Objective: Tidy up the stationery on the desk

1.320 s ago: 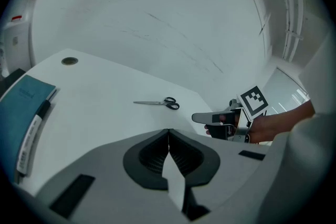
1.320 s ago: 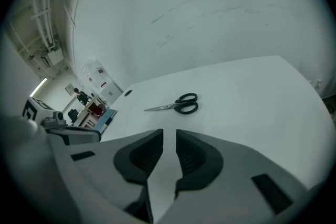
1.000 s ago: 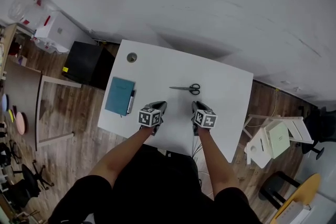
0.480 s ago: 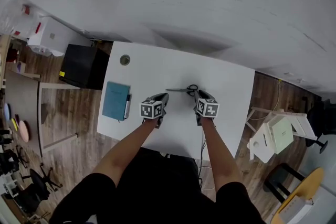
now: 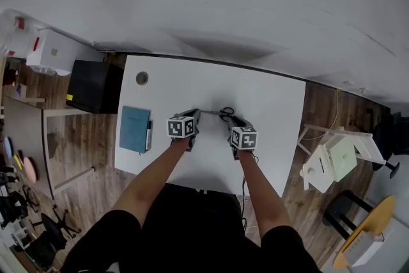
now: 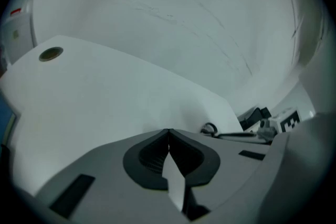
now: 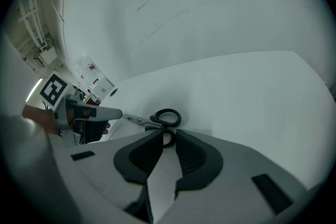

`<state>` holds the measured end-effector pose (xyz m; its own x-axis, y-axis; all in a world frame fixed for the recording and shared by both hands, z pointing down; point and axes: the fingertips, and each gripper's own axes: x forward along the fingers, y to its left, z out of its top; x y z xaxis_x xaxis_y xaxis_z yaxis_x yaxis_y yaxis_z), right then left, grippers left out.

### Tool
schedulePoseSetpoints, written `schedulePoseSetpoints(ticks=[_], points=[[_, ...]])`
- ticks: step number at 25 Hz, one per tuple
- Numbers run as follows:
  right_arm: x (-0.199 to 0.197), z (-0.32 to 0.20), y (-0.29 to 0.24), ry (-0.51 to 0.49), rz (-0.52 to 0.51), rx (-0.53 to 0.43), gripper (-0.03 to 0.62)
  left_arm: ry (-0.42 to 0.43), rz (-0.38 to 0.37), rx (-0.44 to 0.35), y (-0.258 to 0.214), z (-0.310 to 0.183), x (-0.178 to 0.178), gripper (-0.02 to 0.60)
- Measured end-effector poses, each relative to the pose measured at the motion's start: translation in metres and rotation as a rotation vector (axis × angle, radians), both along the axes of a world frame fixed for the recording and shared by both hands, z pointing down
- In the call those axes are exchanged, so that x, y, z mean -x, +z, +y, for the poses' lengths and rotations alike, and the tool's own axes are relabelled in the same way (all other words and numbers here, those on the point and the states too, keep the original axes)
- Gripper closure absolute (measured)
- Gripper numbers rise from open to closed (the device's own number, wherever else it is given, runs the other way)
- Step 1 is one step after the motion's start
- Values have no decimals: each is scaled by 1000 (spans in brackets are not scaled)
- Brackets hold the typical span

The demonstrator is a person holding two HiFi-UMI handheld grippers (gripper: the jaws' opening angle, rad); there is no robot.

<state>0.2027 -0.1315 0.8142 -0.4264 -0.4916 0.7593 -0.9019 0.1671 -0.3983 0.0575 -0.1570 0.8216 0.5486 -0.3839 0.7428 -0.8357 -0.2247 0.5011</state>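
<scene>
Black-handled scissors (image 5: 220,112) lie flat on the white desk (image 5: 275,105), blades pointing left. My left gripper (image 5: 193,114) is shut and empty, its tips close to the blade points. In the left gripper view the scissors (image 6: 211,129) lie just right of the shut tips (image 6: 168,131). My right gripper (image 5: 229,120) sits at the handle end. In the right gripper view its jaws (image 7: 167,132) stand a narrow gap apart. One handle loop of the scissors (image 7: 167,118) shows through that gap. Contact with the pads cannot be made out.
A teal notebook (image 5: 134,128) with a pen (image 5: 149,135) beside it lies at the desk's left edge. A round cable hole (image 5: 142,78) is in the far left corner. A black cabinet (image 5: 94,86) stands left of the desk, a white stool (image 5: 332,163) to its right.
Both grippers have moved away from the desk's near edge and down toward the scissors, the left to the blade end, the right to the handles. The scissors have not moved on the desk.
</scene>
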Motion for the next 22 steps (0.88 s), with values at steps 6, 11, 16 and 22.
schedulePoseSetpoints(ticks=[6, 11, 16, 22], points=[[24, 29, 0, -43, -3, 31, 510, 47, -21, 17, -7, -16, -16, 568], [40, 56, 1, 9, -19, 52, 510, 92, -29, -5, 0, -14, -24, 568], [40, 66, 2, 71, -68, 62, 510, 100, -54, -2, -12, 5, -12, 568], [37, 63, 1, 19, -58, 34, 510, 72, -147, 56, 7, 48, 20, 568]])
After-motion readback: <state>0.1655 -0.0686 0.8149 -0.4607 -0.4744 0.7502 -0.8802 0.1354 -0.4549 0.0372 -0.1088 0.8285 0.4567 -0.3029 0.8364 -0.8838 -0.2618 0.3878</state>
